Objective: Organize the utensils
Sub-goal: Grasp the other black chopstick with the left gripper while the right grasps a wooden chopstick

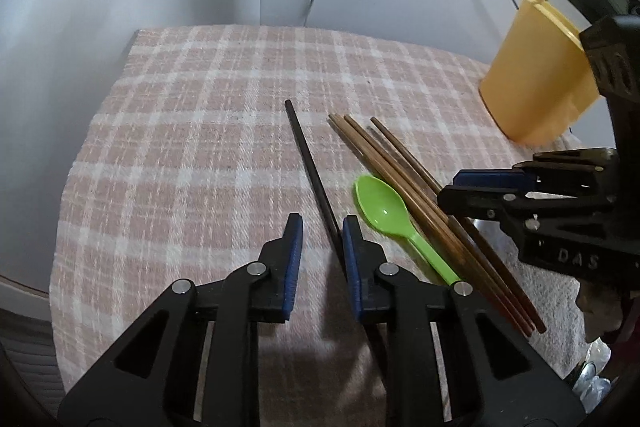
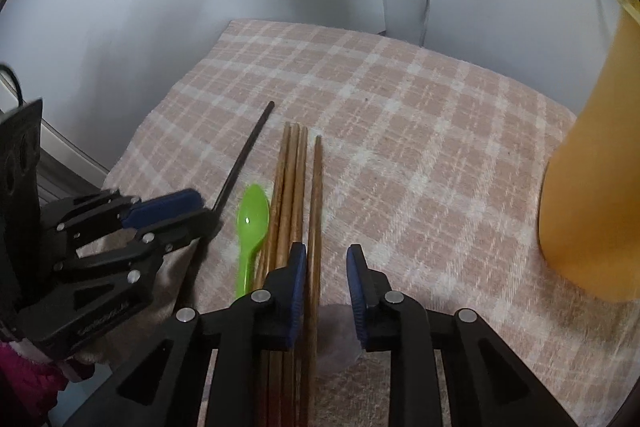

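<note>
On my left, the left gripper (image 1: 322,223) hangs low over the pink checked cloth (image 1: 192,131), its blue pads spread apart, and the black chopstick (image 1: 306,153) runs along the inner face of the right-hand pad without being pinched. Just beside it lies the green spoon (image 1: 384,209), then the bundle of brown chopsticks (image 1: 384,163). My right gripper (image 2: 326,259) stands over those, fingers parted, one brown stick lying in the gap near the left-hand pad, nothing gripped. Far right, the yellow cup (image 1: 536,79) stands on the cloth.
</note>
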A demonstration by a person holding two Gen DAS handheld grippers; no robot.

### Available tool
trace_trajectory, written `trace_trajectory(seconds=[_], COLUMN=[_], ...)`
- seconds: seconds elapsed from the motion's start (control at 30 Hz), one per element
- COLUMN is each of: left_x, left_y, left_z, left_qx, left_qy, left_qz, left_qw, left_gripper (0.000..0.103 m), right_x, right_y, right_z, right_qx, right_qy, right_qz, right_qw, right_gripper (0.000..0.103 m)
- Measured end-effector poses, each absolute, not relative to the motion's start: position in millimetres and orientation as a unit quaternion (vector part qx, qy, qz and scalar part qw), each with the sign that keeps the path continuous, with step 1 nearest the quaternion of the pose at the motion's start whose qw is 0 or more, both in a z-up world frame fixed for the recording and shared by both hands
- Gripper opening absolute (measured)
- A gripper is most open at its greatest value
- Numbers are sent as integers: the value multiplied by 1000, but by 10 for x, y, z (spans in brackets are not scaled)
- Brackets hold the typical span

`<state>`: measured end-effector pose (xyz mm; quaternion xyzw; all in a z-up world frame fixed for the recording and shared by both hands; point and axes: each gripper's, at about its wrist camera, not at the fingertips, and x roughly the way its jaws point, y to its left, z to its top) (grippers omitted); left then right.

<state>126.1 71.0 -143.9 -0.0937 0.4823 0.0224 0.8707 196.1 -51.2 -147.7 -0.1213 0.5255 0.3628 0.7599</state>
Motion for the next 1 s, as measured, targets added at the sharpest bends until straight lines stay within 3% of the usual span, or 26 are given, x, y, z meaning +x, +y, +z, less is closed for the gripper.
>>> trace_trajectory(seconds=[0.4, 0.53, 0.7, 0.8, 1.0], left_x=[1712, 1813, 1935, 1908, 1751], left_y=[653, 648, 730, 945, 1126], left_z=[-1471, -1504, -1495, -1485, -1384], left_qx=[-66, -82, -104, -134, -163], left_qy=[496, 491, 490, 487, 466], left_qz=[28, 31, 26, 23, 17], left_qw=[865, 867, 865, 863, 870], left_gripper=[19, 9, 8, 6, 5], right_x=[2133, 2195, 2190, 2184, 2159], right_y=[-317, -348, -320, -313, -420], right_z=[-1496, -1514, -1524, -1509, -1382], right_qx=[-131, -130, -135, -134, -111], right_qy=[540, 546, 547, 547, 537], right_qz=[357, 344, 343, 341, 341], right_qw=[751, 753, 752, 752, 763], right_gripper=[21, 21, 21, 4, 3])
